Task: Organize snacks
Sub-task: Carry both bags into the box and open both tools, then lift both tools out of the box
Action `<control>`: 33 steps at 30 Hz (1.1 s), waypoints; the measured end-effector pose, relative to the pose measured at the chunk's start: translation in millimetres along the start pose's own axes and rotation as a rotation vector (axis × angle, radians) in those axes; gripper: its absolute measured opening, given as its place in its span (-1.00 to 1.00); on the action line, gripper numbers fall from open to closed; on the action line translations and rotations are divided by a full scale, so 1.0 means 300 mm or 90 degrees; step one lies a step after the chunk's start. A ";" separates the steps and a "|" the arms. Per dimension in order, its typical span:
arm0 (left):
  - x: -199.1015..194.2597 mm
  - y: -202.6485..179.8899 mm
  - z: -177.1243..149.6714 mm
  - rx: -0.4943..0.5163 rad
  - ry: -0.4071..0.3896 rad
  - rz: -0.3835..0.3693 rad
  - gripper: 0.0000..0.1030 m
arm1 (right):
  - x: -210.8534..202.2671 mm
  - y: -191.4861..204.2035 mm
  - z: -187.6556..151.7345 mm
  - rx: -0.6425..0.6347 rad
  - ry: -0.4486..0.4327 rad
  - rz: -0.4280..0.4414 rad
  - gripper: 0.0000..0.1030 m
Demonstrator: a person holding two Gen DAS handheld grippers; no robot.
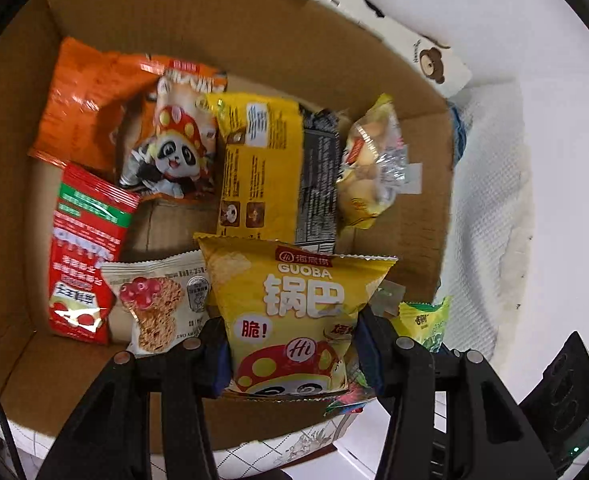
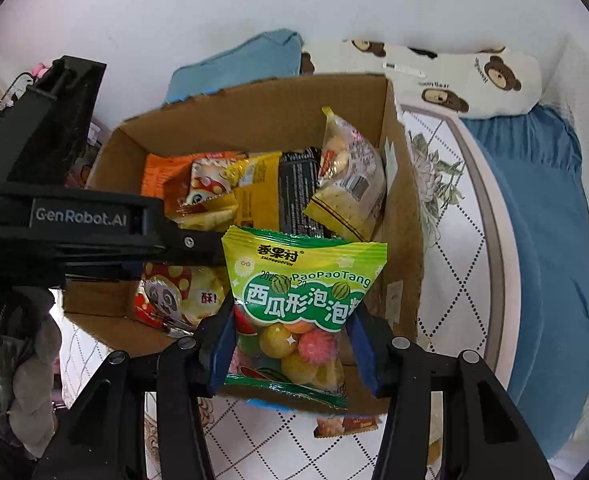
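A cardboard box (image 1: 254, 40) holds several snack packets. My left gripper (image 1: 290, 354) is shut on a yellow Guoba packet (image 1: 294, 308) and holds it just over the box's near wall, inside the box. My right gripper (image 2: 290, 350) is shut on a green watermelon bubble-gum packet (image 2: 298, 304) above the near right corner of the box (image 2: 402, 208). The green packet's corner shows in the left wrist view (image 1: 426, 318). The left gripper body (image 2: 94, 224) crosses the right wrist view over the box's left side, with the Guoba packet (image 2: 182, 292) under it.
In the box lie an orange bag (image 1: 90, 100), a panda packet (image 1: 174, 140), a yellow-and-black pack (image 1: 278, 172), a clear cookie bag (image 1: 370, 160), a red packet (image 1: 82, 252) and a white oat packet (image 1: 158, 304). A bear-print pillow (image 2: 454, 76) and blue bedding (image 2: 534, 240) lie behind and to the right.
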State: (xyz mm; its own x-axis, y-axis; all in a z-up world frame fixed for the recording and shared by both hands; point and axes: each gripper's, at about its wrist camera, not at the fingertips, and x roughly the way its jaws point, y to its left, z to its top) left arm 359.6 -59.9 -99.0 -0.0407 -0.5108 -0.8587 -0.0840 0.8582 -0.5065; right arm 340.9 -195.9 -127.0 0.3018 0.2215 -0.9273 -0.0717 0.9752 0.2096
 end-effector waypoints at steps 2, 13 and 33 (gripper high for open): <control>0.019 0.009 0.004 -0.005 0.007 0.005 -0.06 | 0.026 -0.004 -0.003 -0.001 0.014 0.001 0.04; 0.015 0.022 0.019 -0.006 -0.009 0.084 0.86 | 0.079 0.006 -0.005 0.011 0.071 -0.026 0.87; -0.136 0.045 -0.165 0.103 -0.155 0.272 0.90 | 0.054 0.014 -0.038 0.022 0.046 -0.081 0.89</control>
State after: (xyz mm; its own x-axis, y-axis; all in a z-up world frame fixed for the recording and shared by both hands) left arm 311.0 -30.1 -67.0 0.1973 -0.1032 -0.9749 0.0456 0.9943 -0.0961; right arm 334.6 -188.3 -144.5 0.2363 0.0960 -0.9669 -0.0044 0.9952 0.0977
